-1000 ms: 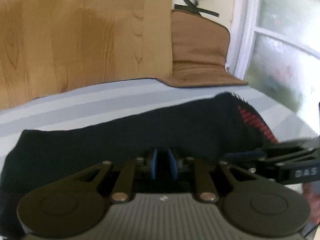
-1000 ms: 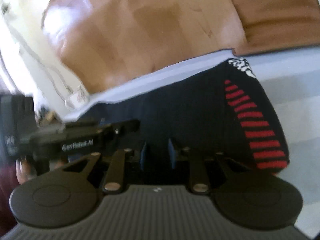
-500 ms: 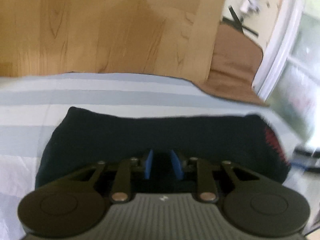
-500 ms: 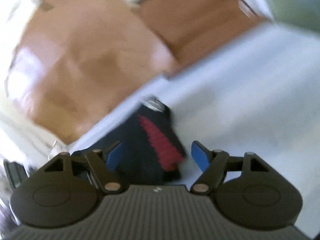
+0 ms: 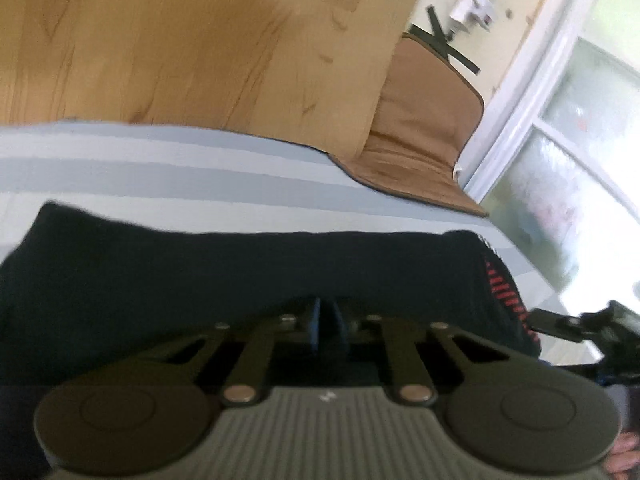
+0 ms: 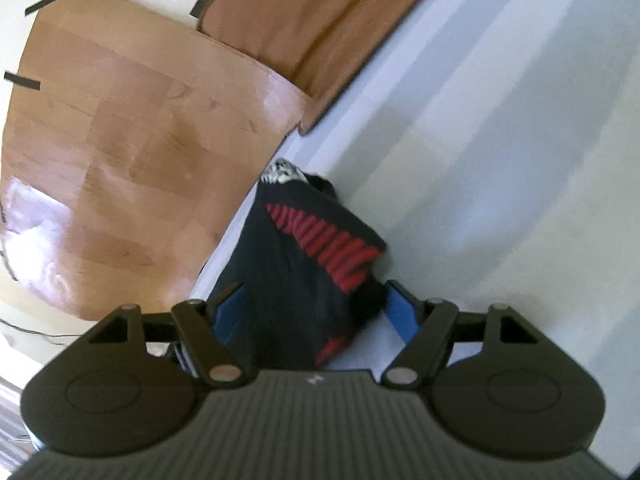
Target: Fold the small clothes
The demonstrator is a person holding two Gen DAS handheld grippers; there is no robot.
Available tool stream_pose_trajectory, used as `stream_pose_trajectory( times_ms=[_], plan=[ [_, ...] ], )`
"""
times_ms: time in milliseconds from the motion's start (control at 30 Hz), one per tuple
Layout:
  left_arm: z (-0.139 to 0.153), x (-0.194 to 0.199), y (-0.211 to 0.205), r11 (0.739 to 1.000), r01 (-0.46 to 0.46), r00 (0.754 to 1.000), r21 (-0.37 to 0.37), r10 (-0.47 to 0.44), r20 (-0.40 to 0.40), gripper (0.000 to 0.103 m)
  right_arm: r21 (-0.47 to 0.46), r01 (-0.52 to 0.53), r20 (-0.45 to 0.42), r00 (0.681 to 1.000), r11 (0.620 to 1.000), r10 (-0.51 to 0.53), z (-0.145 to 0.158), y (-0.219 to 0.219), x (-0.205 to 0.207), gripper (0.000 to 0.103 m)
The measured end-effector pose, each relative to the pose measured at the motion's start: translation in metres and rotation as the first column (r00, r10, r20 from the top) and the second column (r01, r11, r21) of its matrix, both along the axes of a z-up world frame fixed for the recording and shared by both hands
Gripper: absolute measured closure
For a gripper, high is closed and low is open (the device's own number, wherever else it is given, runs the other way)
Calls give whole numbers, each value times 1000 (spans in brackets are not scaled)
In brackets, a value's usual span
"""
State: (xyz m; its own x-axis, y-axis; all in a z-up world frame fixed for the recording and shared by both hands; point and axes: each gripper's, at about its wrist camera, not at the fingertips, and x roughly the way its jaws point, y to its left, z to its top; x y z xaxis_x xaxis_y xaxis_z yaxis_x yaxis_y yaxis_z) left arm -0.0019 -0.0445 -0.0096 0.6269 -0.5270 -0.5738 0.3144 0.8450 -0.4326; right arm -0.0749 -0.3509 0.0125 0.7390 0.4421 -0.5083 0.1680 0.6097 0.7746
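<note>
On striped sheet (image 5: 168, 168): dark sock (image 5: 248, 272) lies flat, red-striped end (image 6: 328, 240) at right, wood board (image 5: 160, 40) beyond | left gripper (image 5: 326, 322): jaws just closed, clenched on sock's near edge | right gripper (image 6: 316, 312): jaws just opened wide, released, sock's red end between blue pads (image 6: 400, 312), untouched

The sock (image 6: 304, 280) was black with red stripes; the bed sheet (image 5: 168, 168) striped pale blue and grey; the headboard (image 5: 180, 40) wood-grained tan; the cushion (image 5: 420, 140) brown.
</note>
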Motion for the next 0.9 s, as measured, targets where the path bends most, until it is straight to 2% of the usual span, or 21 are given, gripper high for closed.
stream_pose_trajectory(
  times_ms=[100, 267, 300, 333, 400, 467, 500, 567, 700, 800, 833, 900],
  plan=[
    [-5, 3, 9, 998, -6, 1000, -56, 5, -29, 97, -5, 29, 57, 998, 1000, -29, -4, 5, 9, 27],
    [-7, 6, 14, 995, -12, 998, -95, 7, -54, 97, -158, 44, 151, 988, 987, -20, -5, 30, 6, 25],
    [-7, 7, 15, 995, -13, 998, -98, 7, -57, 97, -169, 41, 159, 987, 985, -14, -6, 31, 6, 28],
    [-7, 7, 14, 995, -15, 998, -99, 9, -58, 97, -179, 26, 162, 987, 984, 3, -7, 32, 8, 31],
    [-7, 7, 12, 996, -17, 998, -93, 12, -54, 97, -174, 2, 145, 989, 985, 23, -10, 32, 14, 54],
    [-6, 5, 11, 997, -18, 999, -81, 14, -46, 97, -128, -28, 115, 992, 991, 42, -13, 30, 22, 68],
    [-5, 5, 10, 997, -17, 999, -73, 14, -41, 97, -111, -28, 114, 993, 993, 41, -12, 28, 23, 71],
    [-5, 3, 9, 998, -17, 999, -59, 16, -30, 97, -165, -43, 136, 989, 985, 66, -2, 30, 21, 73],
    [-4, 1, 7, 999, -18, 1000, -39, 17, -15, 97, -297, -68, 204, 970, 952, 133, 23, 43, 12, 74],
    [0, 1, 15, 997, -29, 999, -73, 27, -28, 97, -411, -81, 244, 950, 908, 195, 39, 63, 9, 74],
    [5, 0, 23, 994, -49, 999, -93, 47, -26, 92, -457, -87, 258, 939, 885, 226, 44, 73, 7, 74],
    [22, -10, 51, 980, -114, 991, -161, 123, 46, 81, -554, -101, 283, 910, 826, 302, 57, 96, 3, 74]
  ],
)
